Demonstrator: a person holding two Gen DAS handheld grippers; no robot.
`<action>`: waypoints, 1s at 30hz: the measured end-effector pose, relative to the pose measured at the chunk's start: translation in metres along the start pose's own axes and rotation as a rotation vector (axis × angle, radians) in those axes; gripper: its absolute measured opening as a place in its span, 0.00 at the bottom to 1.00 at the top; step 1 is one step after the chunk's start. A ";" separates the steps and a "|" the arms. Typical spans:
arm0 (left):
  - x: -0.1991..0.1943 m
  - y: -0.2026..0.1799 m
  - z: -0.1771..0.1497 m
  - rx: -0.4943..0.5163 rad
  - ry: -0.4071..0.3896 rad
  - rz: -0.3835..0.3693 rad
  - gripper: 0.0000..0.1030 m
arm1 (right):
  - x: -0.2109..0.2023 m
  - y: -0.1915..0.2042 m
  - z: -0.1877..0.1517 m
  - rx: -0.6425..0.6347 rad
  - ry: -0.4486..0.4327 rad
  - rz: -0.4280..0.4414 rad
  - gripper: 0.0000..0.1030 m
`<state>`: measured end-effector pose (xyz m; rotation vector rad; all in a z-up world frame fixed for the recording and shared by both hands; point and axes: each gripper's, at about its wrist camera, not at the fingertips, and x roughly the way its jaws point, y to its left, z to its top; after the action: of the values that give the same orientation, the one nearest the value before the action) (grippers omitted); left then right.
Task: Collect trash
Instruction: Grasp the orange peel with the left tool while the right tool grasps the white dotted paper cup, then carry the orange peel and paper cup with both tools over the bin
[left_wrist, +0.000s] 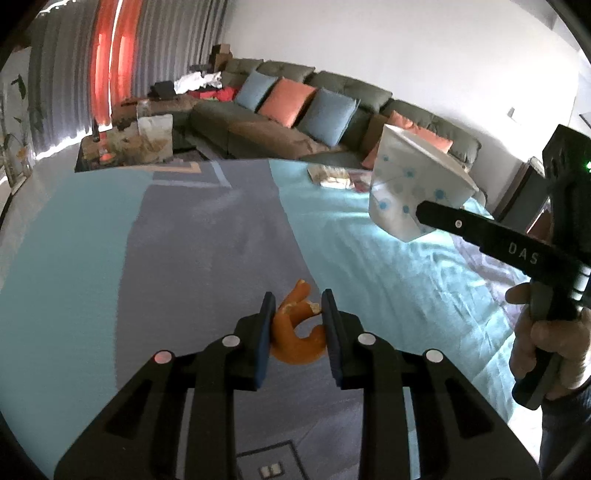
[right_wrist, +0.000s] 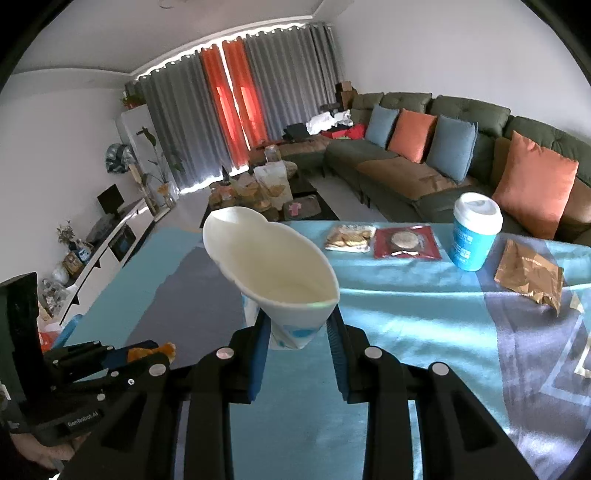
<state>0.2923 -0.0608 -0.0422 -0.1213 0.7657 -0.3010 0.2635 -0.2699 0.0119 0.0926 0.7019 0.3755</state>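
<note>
Left gripper (left_wrist: 297, 314) is holding a curled strip of orange peel (left_wrist: 297, 332) between its blue-padded fingers (left_wrist: 263, 332); the jaws are standing closed against the peel on both sides, its upper end poking out past the fingertips; whether the peel is clear of the cloth or brushing it cannot be told from the left wrist view; from the right wrist view the same gripper (right_wrist: 162, 350) is showing at lower left with the orange scrap in its tip.

Right gripper (right_wrist: 297, 332) is squeezing a crumpled white paper cup (right_wrist: 273, 269) with blue dot print near its base; the cup is being held up off the table, tilting with its flattened mouth facing the right wrist camera; jaws are closed on the cup's lower part; in the left wrist view the cup (left_wrist: 410, 184) is hanging above the right half of the table, pinched at the end of the black finger (left_wrist: 458, 223), with the person's right hand (left_wrist: 546, 343) wrapping the handle.

Tablecloth (right_wrist: 388, 321) is lying in turquoise and grey-purple bands; at the far edge a cracker packet (right_wrist: 349, 238) is lying just beside a red snack packet (right_wrist: 406, 242); a lidded blue cup (right_wrist: 474, 230) is standing upright near them; a crumpled gold wrapper (right_wrist: 528, 275) is lying further right; a green sofa (right_wrist: 461, 122) with blue and orange cushions is sitting behind the table.
</note>
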 end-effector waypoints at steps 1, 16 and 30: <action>-0.005 0.001 0.000 -0.001 -0.011 0.004 0.25 | -0.003 0.005 0.001 -0.005 -0.008 0.005 0.28; -0.102 0.047 -0.001 -0.058 -0.180 0.052 0.25 | -0.041 0.080 0.005 -0.077 -0.096 0.089 0.28; -0.211 0.129 -0.027 -0.166 -0.320 0.221 0.25 | -0.034 0.191 0.010 -0.209 -0.097 0.269 0.28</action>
<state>0.1581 0.1273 0.0505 -0.2332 0.4794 -0.0051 0.1885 -0.1048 0.0799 0.0064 0.5512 0.6954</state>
